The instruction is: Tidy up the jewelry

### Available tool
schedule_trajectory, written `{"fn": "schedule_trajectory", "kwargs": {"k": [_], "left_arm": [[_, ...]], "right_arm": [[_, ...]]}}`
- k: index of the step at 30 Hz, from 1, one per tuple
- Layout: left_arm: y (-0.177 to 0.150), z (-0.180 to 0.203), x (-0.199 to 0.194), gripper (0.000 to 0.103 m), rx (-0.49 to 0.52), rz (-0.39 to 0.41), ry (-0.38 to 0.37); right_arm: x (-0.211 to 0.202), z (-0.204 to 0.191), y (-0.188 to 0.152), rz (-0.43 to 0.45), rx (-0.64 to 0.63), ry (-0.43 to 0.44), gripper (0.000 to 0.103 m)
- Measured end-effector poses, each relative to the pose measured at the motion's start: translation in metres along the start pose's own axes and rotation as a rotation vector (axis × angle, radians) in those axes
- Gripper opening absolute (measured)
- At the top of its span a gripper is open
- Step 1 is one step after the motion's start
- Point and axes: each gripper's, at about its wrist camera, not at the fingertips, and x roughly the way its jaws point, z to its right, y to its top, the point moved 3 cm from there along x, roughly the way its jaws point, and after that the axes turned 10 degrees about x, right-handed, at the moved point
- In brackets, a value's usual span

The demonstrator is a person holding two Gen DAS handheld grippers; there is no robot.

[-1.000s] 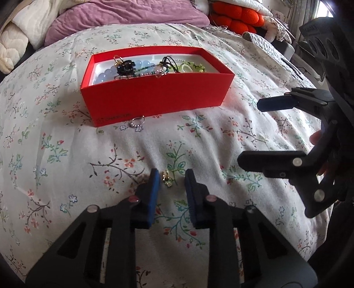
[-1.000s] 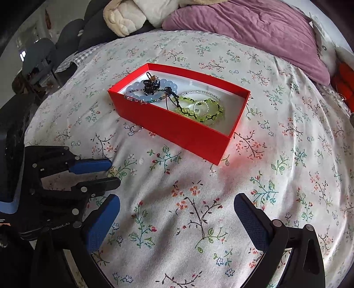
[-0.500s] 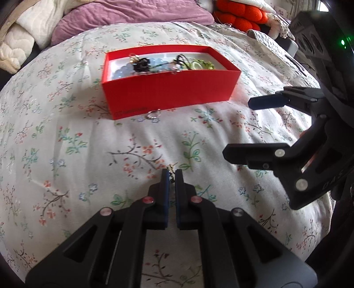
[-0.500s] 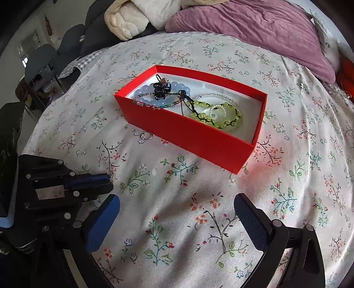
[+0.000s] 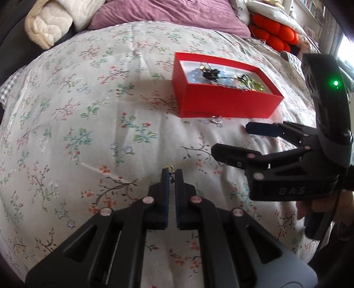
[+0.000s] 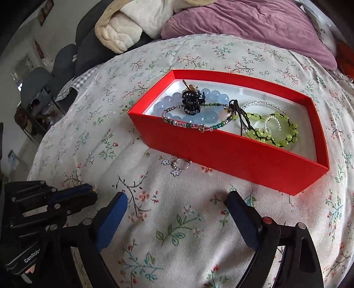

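Observation:
My left gripper [image 5: 171,175] is shut on a small gold earring [image 5: 171,168] and holds it above the floral bedspread; it also shows in the right wrist view [image 6: 91,192]. The red box [image 5: 223,100] holds bead bracelets [image 6: 194,110], a black hair claw [image 6: 192,102] and a green bracelet [image 6: 276,130]. A silver ring [image 6: 181,164] lies on the bedspread just in front of the box [image 6: 232,152], also seen in the left wrist view [image 5: 215,119]. My right gripper [image 6: 177,212] is open and empty, near the ring.
The floral bedspread [image 5: 88,115] covers the bed. A purple pillow [image 5: 168,11], a cream blanket [image 5: 48,26] and an orange cushion [image 5: 274,31] lie at the far end. Chairs [image 6: 37,88] stand beside the bed.
My left gripper closed on the gold earring and lifted it off the bedspread. My right gripper moved closer to the box and the ring.

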Motion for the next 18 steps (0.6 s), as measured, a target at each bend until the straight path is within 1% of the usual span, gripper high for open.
{"fn": "schedule_trajectory", "kwargs": {"k": [1,2,3,5,6,8,10,13,14,15,17,18], "left_arm": [[0.000,-0.002,0.000,0.005,-0.007,0.000,-0.001],[-0.001,-0.004,0.000,0.005,-0.013,-0.001,-0.001],[-0.001,-0.006,0.000,0.005,-0.016,-0.001,-0.002],[-0.001,-0.007,-0.001,0.005,-0.020,-0.002,-0.006],[-0.002,-0.007,-0.001,0.005,-0.022,-0.002,-0.008],[-0.003,-0.006,0.000,0.005,-0.024,-0.007,-0.014],[-0.004,-0.006,0.002,0.005,-0.019,-0.013,-0.015],[-0.005,-0.003,0.005,0.005,-0.007,-0.020,-0.018],[-0.005,-0.002,0.006,0.005,-0.004,-0.021,-0.018],[-0.006,-0.001,0.006,0.005,-0.002,-0.022,-0.018],[-0.006,-0.001,0.006,0.005,-0.002,-0.024,-0.017],[-0.006,-0.001,0.007,0.005,-0.002,-0.024,-0.016]], "right_arm": [[0.002,-0.002,0.001,0.009,0.008,-0.006,0.089],[0.005,-0.004,0.003,0.024,0.014,-0.017,0.084],[0.007,-0.006,0.004,0.035,0.018,-0.029,0.082],[0.011,-0.008,0.006,0.056,0.029,-0.057,0.072],[0.012,-0.009,0.008,0.067,0.040,-0.069,0.070],[0.016,-0.008,0.011,0.084,0.054,-0.091,0.061],[0.018,-0.008,0.013,0.094,0.074,-0.109,0.057],[0.021,-0.010,0.014,0.101,0.071,-0.135,0.051],[0.021,-0.010,0.015,0.102,0.071,-0.135,0.045],[0.021,-0.009,0.015,0.104,0.075,-0.136,0.042],[0.020,-0.008,0.015,0.104,0.073,-0.131,0.031],[0.019,-0.008,0.015,0.102,0.065,-0.127,0.028]]}}
